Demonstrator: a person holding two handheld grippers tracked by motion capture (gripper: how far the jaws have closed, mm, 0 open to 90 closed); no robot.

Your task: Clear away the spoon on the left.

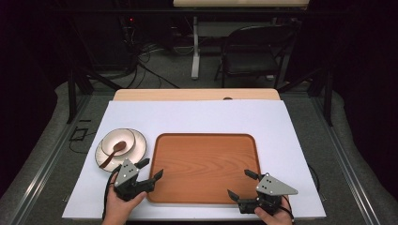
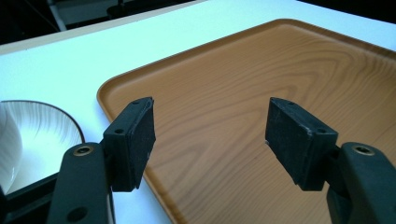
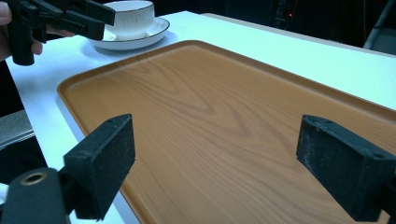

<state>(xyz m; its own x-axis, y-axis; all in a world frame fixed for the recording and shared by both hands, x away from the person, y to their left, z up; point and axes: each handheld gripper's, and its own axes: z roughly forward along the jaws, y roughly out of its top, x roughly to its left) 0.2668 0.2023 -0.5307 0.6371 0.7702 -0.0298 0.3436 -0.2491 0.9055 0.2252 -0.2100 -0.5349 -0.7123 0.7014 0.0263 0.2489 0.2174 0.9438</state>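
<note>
While both sets of fingers stand wide apart with nothing between them, the left gripper (image 1: 151, 170) hangs over the near left corner of the wooden tray (image 1: 206, 154) and the right gripper (image 1: 242, 183) over its near right edge. My guess is the cup (image 1: 118, 143) on its saucer (image 1: 139, 151), spoon (image 1: 114, 152) inside, left of the tray on the white worktop (image 1: 197, 117), comes next: grip the saucer rim level so nothing slides. No brand, label or writing is readable anywhere.

dark room | grey floor (image 1: 178, 70) | folding chair (image 1: 251, 54) | white desk leg (image 1: 195, 47)
</note>
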